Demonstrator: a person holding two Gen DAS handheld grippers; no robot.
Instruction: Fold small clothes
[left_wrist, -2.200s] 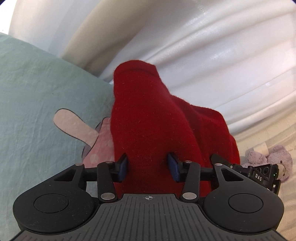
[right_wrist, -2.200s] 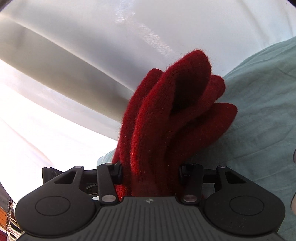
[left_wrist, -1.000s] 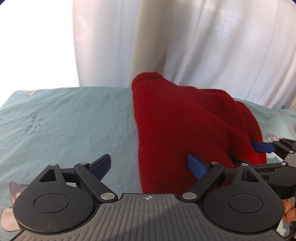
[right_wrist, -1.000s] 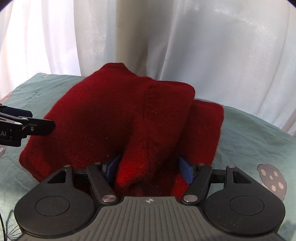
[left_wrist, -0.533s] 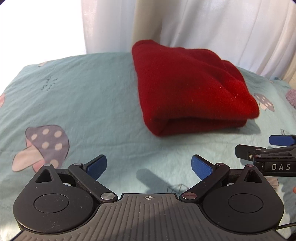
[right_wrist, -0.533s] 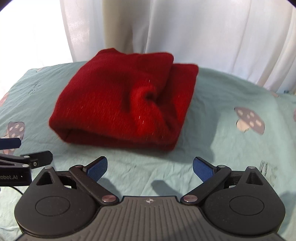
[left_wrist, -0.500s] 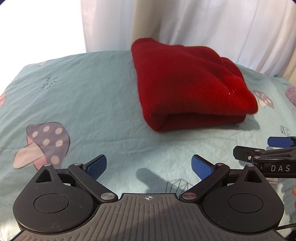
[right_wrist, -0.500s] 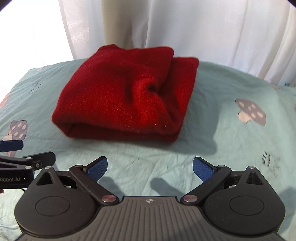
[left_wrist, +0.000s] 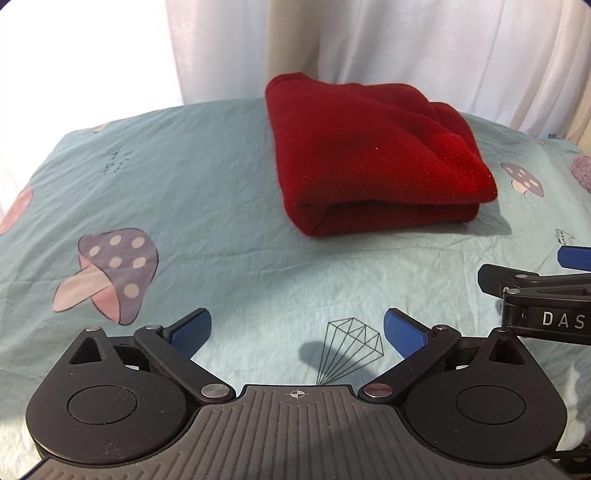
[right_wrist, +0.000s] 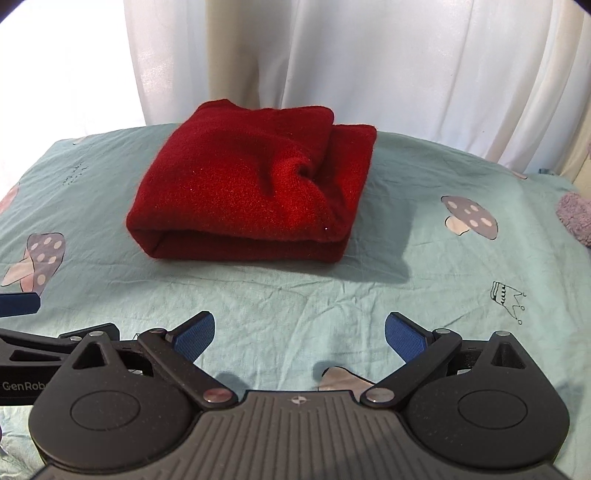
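Left wrist view: left gripper (left_wrist: 297, 328) fingers spread wide, empty; folded red sweater (left_wrist: 373, 155) upper centre on the mushroom-print sheet (left_wrist: 184, 184) — now farther off.

Right wrist view: right gripper (right_wrist: 300, 332) wide, empty; only here a crown print (right_wrist: 508, 301).

The red knitted garment (left_wrist: 373, 147) (right_wrist: 255, 177) is folded into a thick, compact rectangle of several layers. It lies flat on the light blue bedsheet (left_wrist: 207, 177) (right_wrist: 406, 229), toward its far edge. The rounded fold faces the cameras, and one deep crease dents its top right part.
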